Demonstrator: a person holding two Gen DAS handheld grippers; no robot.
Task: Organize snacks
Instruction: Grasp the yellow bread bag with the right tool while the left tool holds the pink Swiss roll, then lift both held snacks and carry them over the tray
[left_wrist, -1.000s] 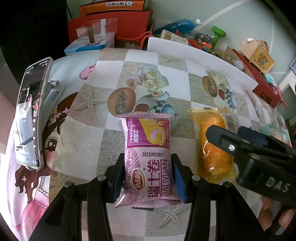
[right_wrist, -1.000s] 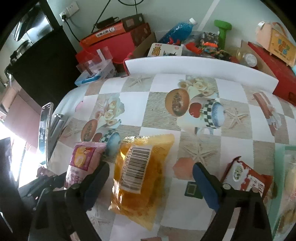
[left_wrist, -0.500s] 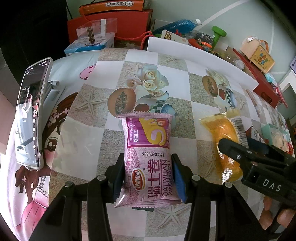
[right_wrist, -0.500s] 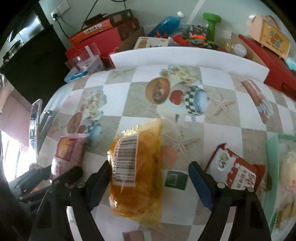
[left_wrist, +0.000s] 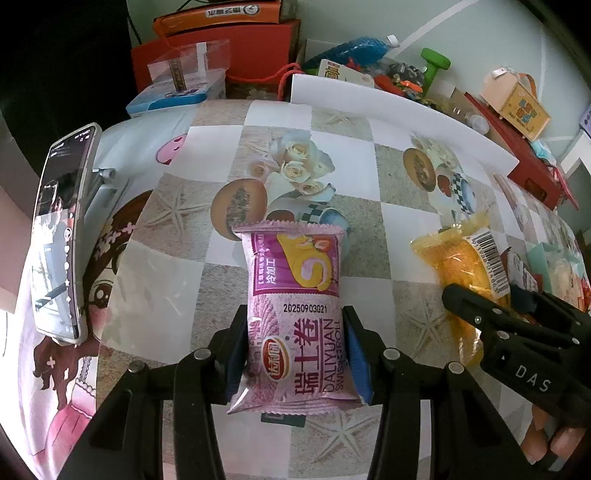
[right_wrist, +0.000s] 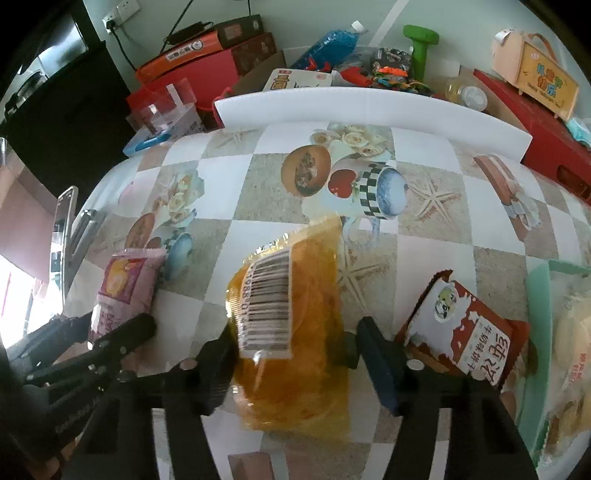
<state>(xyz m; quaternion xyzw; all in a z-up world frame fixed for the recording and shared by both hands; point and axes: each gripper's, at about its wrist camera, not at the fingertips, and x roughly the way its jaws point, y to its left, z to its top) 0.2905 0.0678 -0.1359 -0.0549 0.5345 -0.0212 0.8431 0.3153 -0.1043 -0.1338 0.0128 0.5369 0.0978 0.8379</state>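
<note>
I've both snacks pinched: left gripper (left_wrist: 295, 354) clamps the pink roll (left_wrist: 297, 314), right gripper (right_wrist: 291, 358) just closing on the orange pack (right_wrist: 291, 325) (neither moved off the table (right_wrist: 436, 177) yet).

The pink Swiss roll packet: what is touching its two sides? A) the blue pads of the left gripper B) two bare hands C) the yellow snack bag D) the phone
A: the pink Swiss roll packet sits between the left gripper, whose blue pads press on both its sides; the yellow snack bag and the phone lie apart from it.
</note>
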